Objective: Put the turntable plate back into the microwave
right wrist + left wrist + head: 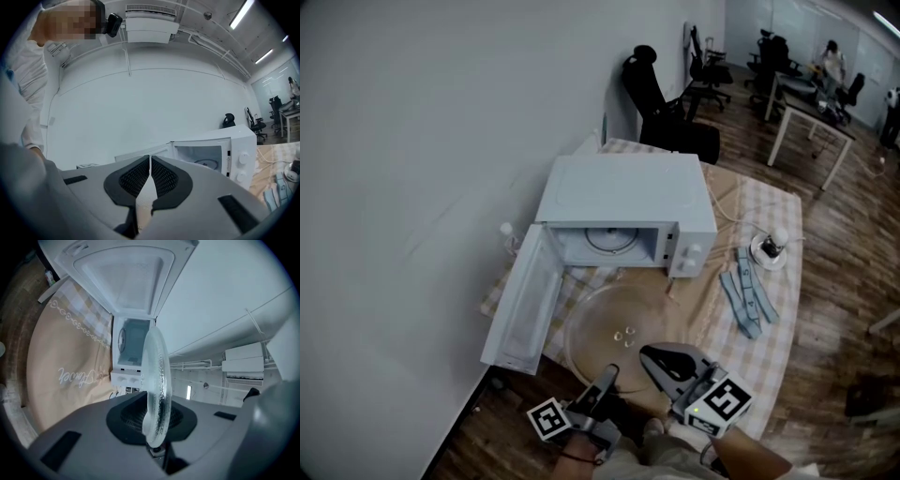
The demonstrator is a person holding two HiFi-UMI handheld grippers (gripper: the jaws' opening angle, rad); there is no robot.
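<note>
The white microwave (623,211) stands on the table with its door (520,305) swung open to the left; a roller ring (609,240) lies in the cavity. The clear glass turntable plate (614,330) sits just above the tablecloth in front of the opening. My left gripper (606,379) is shut on the plate's near rim. In the left gripper view the plate (157,380) stands edge-on between the jaws of the left gripper (156,430), with the microwave (130,345) beyond. My right gripper (660,362) hovers beside the plate, shut and empty; seen from the right gripper (150,161), the microwave (213,157) is ahead to the right.
A beige checked tablecloth (769,328) covers the table. Right of the microwave lie a blue folded cloth (750,295) and a small white round device (769,248) with a cable. A wall runs along the left. Black office chairs (661,103) and a desk (811,117) stand behind.
</note>
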